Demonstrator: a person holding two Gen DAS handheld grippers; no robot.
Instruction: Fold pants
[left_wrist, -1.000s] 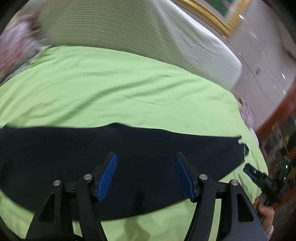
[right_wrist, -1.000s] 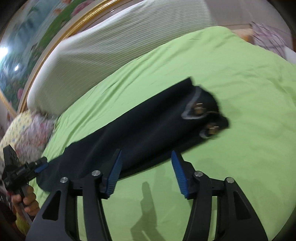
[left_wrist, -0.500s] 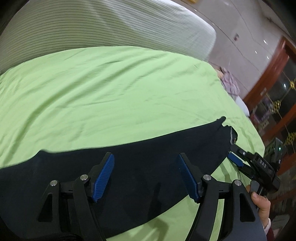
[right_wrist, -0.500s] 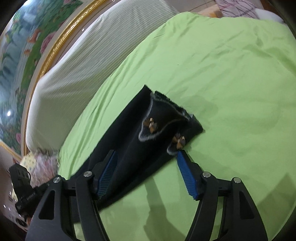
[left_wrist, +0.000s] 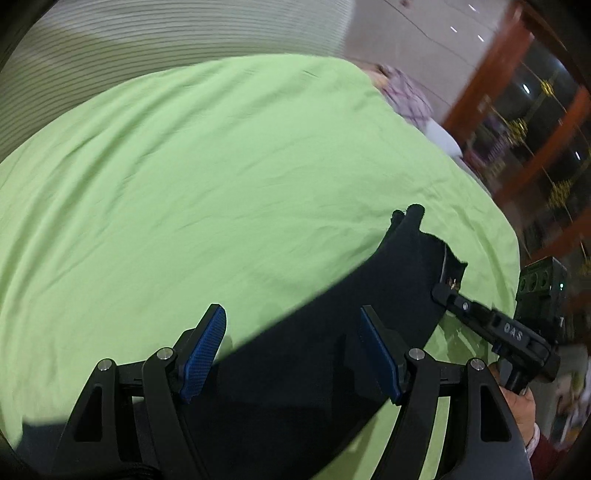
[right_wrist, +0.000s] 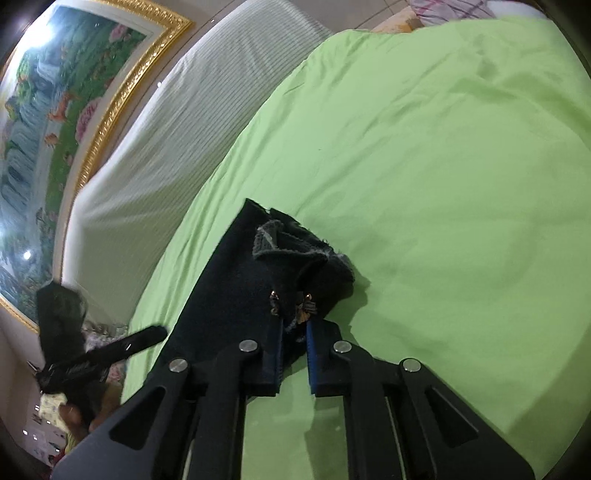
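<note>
Dark navy pants (left_wrist: 332, 332) lie folded lengthwise on a green bed sheet (left_wrist: 184, 184). In the right wrist view my right gripper (right_wrist: 294, 332) is shut on the waistband end of the pants (right_wrist: 258, 280), next to two brass buttons (right_wrist: 308, 297). In the left wrist view my left gripper (left_wrist: 291, 350) is open and empty, just above the middle of the pants. The right gripper (left_wrist: 448, 291) shows there too, pinching the waistband at the right. The left gripper also appears at the left of the right wrist view (right_wrist: 147, 336).
A white ribbed headboard cushion (right_wrist: 184, 122) runs along the far side of the bed. A gold-framed painting (right_wrist: 55, 103) hangs above it. A patterned pillow (left_wrist: 406, 92) lies by the far corner. A wooden glass cabinet (left_wrist: 535, 129) stands to the right.
My right gripper moved onto the waistband and shut on it. My left gripper stayed open and swung right along the pants toward the waistband end.
</note>
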